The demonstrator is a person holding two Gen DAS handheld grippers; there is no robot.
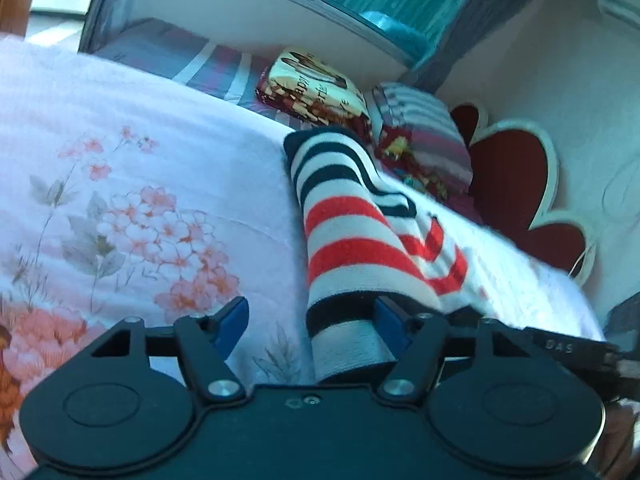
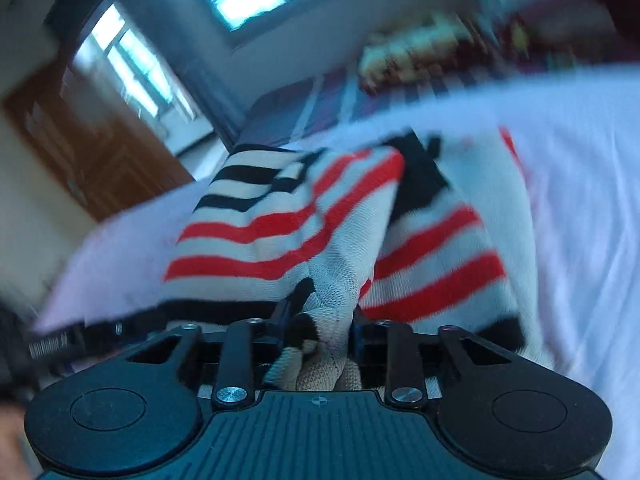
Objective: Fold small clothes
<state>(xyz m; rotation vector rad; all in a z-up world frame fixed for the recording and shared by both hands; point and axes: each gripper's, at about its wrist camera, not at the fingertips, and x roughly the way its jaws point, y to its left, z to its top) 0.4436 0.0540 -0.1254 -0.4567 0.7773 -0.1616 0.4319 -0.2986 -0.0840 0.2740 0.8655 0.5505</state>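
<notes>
A small knitted garment [image 1: 352, 232] with red, navy and white stripes lies on a pale floral bedspread [image 1: 120, 184]. In the left wrist view my left gripper [image 1: 310, 320] is open, its blue fingers wide apart, and the garment's grey-white hem lies between them against the right finger [image 1: 390, 326]. In the right wrist view my right gripper [image 2: 320, 320] is shut on a bunched fold of the same striped garment [image 2: 280, 232], which spreads out ahead of it. That view is motion-blurred.
Beyond the garment lie a printed cushion [image 1: 316, 84], a striped pillow [image 1: 424, 132] and a red heart-shaped headboard [image 1: 520, 184]. A striped mattress [image 1: 168, 48] runs along the window wall. A wooden door [image 2: 96, 148] stands at the left in the right wrist view.
</notes>
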